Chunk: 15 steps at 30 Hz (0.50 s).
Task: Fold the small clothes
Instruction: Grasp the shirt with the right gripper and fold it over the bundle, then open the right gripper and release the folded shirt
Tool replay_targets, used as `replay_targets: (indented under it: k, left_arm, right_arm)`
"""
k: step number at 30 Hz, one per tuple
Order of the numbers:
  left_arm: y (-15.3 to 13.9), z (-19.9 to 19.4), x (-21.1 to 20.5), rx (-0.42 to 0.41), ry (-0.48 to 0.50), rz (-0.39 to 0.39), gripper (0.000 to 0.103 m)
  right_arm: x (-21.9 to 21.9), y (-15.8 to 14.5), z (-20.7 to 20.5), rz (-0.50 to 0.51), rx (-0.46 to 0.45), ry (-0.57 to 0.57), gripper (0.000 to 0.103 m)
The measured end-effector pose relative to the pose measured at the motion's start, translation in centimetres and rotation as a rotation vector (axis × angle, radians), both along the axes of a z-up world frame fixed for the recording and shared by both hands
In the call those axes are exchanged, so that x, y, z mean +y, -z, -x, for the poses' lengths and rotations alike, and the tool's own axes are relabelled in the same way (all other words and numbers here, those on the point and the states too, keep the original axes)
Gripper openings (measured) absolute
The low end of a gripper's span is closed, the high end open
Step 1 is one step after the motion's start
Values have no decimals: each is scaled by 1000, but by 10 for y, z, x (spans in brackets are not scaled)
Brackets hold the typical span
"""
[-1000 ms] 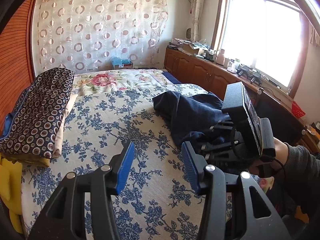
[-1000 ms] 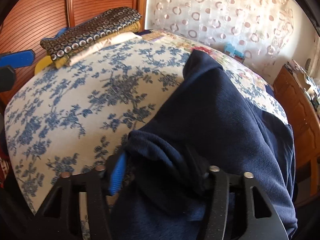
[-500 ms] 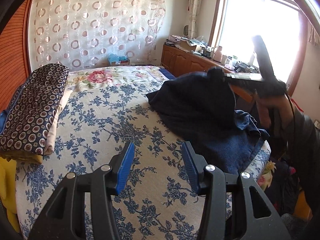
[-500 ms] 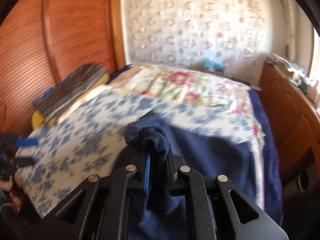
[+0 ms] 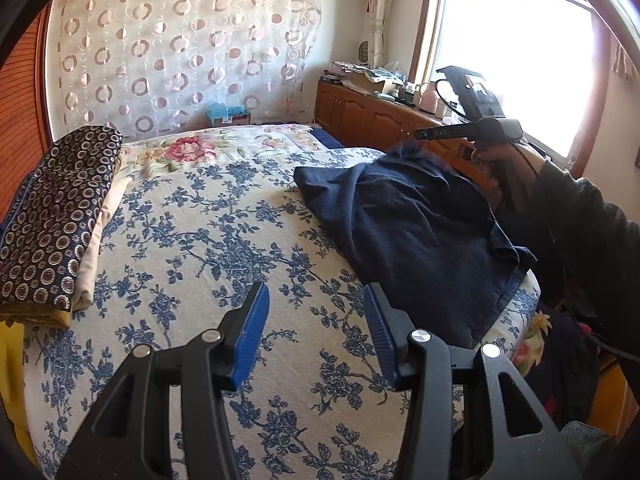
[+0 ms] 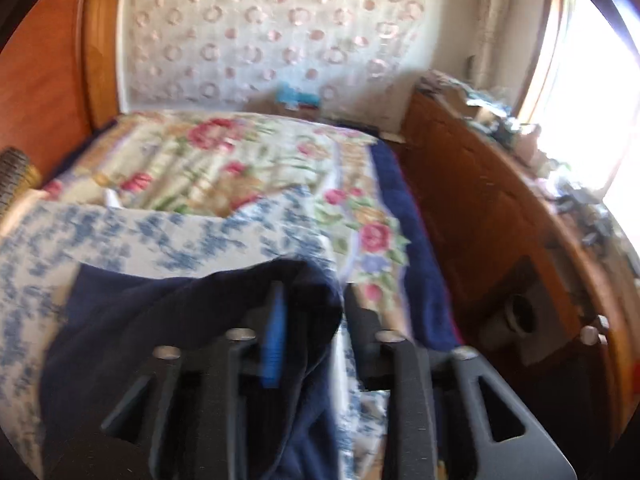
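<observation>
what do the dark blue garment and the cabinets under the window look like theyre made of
The dark navy blue garment looks like a soft, matte, fleece-like knit: it has no sheen, slumps in rounded folds and shows a fuzzy edge at its raised corner, though the exact fibre is unclear. The brown cabinets with arched door panels look like varnished wood, given their warm tone and slight gloss.

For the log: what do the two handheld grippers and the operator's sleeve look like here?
Left gripper: black angular frame, silver pivot bolts, ribbed blue pads. Right gripper: same black frame, silver bolts and blue pad; seen from the left wrist, a black pistol handle with a black cable. The sleeve is dark grey.
</observation>
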State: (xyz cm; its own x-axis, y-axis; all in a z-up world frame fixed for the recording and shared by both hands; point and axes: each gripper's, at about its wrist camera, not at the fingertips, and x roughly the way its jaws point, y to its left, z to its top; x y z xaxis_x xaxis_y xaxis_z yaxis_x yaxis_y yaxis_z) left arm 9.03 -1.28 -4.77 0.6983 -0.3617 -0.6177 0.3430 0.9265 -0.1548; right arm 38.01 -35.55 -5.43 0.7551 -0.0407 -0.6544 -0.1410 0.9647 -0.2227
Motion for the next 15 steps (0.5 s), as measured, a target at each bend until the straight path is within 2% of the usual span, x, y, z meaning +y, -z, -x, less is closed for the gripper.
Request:
replay_targets:
  k: [4, 8, 15]
  left_arm:
    - [2, -1, -6, 3, 13, -1, 48]
    - [4, 0, -17, 6, 33, -4, 48]
    - [8, -2, -36, 15, 55, -10, 48]
  right_arm:
    - [-6, -3, 26, -36, -18, -27, 48]
    - [-6, -4, 74, -82, -35, -105, 48]
    - [-14, 29, 161, -109, -16, -151, 48]
